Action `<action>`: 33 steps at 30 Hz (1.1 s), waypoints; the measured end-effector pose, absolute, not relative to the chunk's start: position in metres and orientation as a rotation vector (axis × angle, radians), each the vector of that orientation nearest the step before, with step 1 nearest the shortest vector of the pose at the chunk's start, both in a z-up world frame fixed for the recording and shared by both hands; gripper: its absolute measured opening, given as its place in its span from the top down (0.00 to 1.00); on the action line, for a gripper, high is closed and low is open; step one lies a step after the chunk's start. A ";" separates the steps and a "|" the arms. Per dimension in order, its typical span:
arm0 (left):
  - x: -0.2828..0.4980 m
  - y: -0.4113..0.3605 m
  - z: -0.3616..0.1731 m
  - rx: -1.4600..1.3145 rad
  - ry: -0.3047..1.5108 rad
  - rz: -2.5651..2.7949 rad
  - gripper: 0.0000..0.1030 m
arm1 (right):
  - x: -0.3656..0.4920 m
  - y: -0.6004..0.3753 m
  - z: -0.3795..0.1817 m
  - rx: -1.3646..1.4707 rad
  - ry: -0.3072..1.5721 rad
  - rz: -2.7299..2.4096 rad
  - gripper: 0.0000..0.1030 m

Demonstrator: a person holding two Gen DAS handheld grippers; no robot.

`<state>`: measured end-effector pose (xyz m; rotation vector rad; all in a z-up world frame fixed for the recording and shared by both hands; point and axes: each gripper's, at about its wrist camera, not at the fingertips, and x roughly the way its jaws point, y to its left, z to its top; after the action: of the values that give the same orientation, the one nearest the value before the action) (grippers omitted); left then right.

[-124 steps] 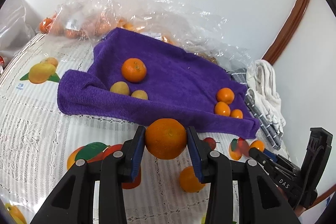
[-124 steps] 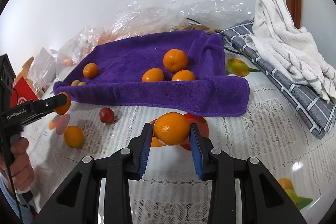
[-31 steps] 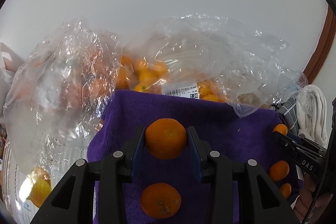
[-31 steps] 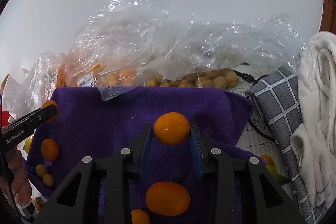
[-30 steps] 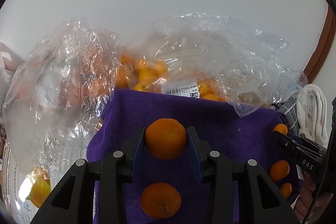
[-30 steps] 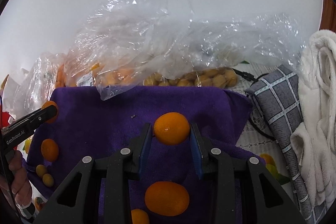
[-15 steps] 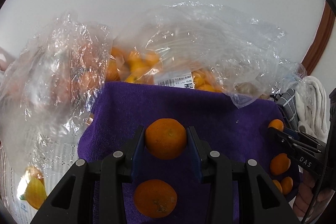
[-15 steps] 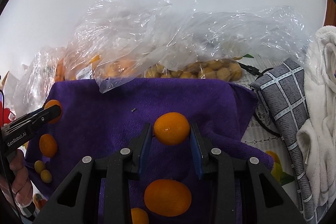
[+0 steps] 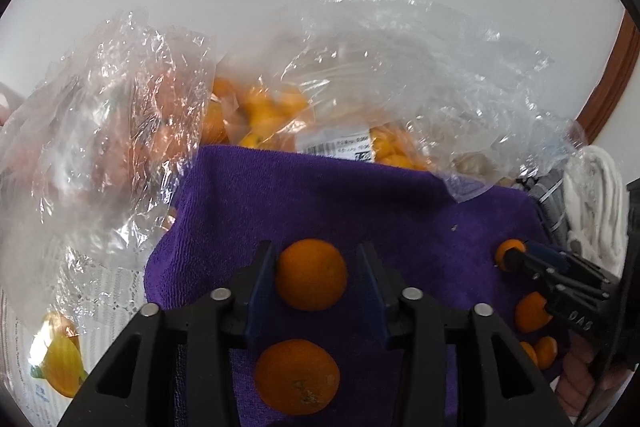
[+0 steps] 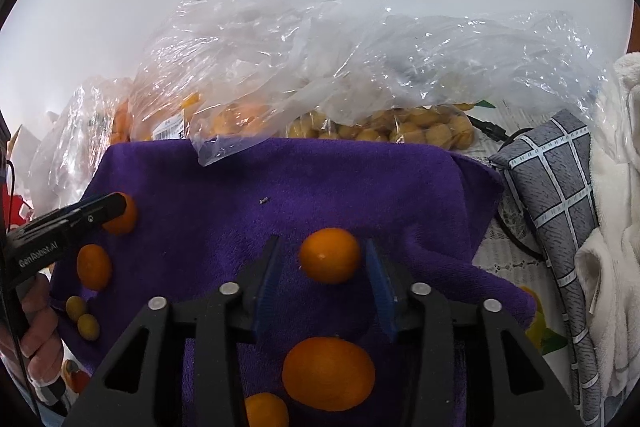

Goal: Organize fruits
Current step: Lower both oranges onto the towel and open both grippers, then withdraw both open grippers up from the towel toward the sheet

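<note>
Hovering over a purple towel (image 9: 320, 195), the left gripper (image 9: 316, 277) has just been opening its jaws, which now stand apart around an orange (image 9: 310, 274); a gap shows on the right side of the fruit, while its left side sits against or just beside the blue pad, and whether the two touch cannot be told. A second orange (image 9: 297, 375) rests on the towel at 6 o'clock from the first, between the gripper's black arms. The right gripper (image 10: 322, 267) has likewise just been opening, its pads clear on both sides of a smaller orange (image 10: 329, 255) above the towel's folded right edge. Another orange (image 10: 329, 373) lies on the cloth at 6 o'clock from it. At 9 o'clock in the right wrist view, two small yellow-green fruits (image 10: 82, 317) sit near the towel's left border, below a further orange (image 10: 94, 266). Clear plastic bags (image 10: 304, 67) of fruit are heaped at 12 o'clock behind the towel. A grey checked cloth (image 10: 560, 195) and a white towel (image 10: 616, 227) lie at 3 o'clock.
</note>
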<state>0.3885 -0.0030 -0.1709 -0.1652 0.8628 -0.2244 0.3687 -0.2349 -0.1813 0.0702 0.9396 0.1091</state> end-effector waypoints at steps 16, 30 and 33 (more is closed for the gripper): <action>0.365 0.010 -0.134 -0.194 0.676 -0.213 0.50 | 0.350 -0.224 -0.137 0.033 0.827 0.105 0.47; 0.325 0.003 -0.072 -0.077 0.549 -0.240 0.50 | 0.253 -0.263 -0.079 0.018 0.768 0.037 0.47; 0.306 -0.003 -0.063 -0.079 0.550 -0.251 0.50 | 0.229 -0.264 -0.076 0.018 0.785 0.018 0.47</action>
<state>0.3063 -0.0031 -0.0635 -0.0792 0.5500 -0.2511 0.2292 -0.2642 -0.0761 0.0185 0.7851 0.0185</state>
